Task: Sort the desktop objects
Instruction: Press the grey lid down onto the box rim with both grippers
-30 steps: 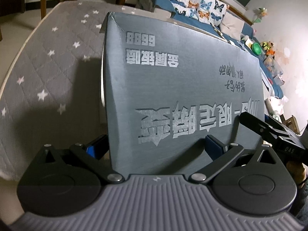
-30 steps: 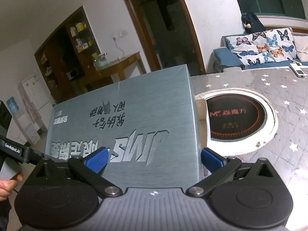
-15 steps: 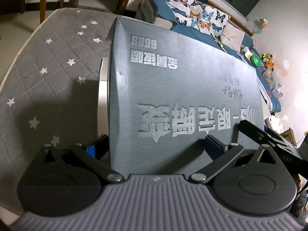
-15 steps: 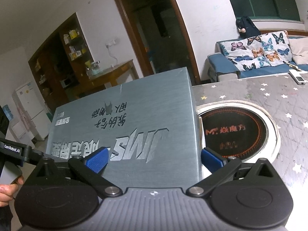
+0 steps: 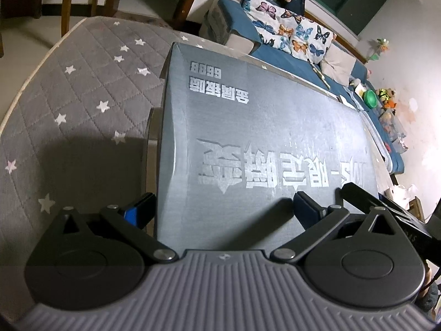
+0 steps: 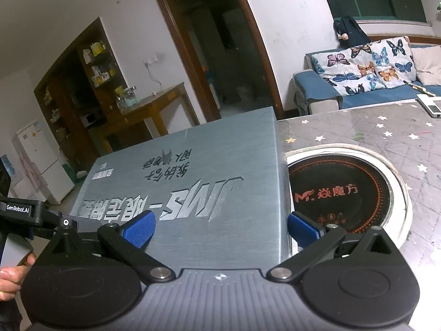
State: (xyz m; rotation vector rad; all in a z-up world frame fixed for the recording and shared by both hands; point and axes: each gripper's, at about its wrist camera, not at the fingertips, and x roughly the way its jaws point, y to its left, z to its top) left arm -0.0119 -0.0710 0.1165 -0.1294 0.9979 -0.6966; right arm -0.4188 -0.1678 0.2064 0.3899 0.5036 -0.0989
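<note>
A large flat grey box (image 5: 264, 143) with silver lettering fills both views and is held above the round table. My left gripper (image 5: 220, 209) is shut on one end of the box, one blue pad on top and one below the edge. My right gripper (image 6: 220, 229) is shut on the other end of the same box (image 6: 198, 182), its blue pads on either side. Each gripper shows at the edge of the other's view.
The table has a grey quilted star-pattern cover (image 5: 82, 88). A round black induction hob (image 6: 344, 193) with a steel rim sits in its middle, partly under the box. A blue sofa (image 6: 358, 93) with butterfly cushions stands beyond. A wooden table (image 6: 148, 110) is behind.
The box has moved with both grippers, sliding over the hob toward the table's middle. Both grips stay the same.
</note>
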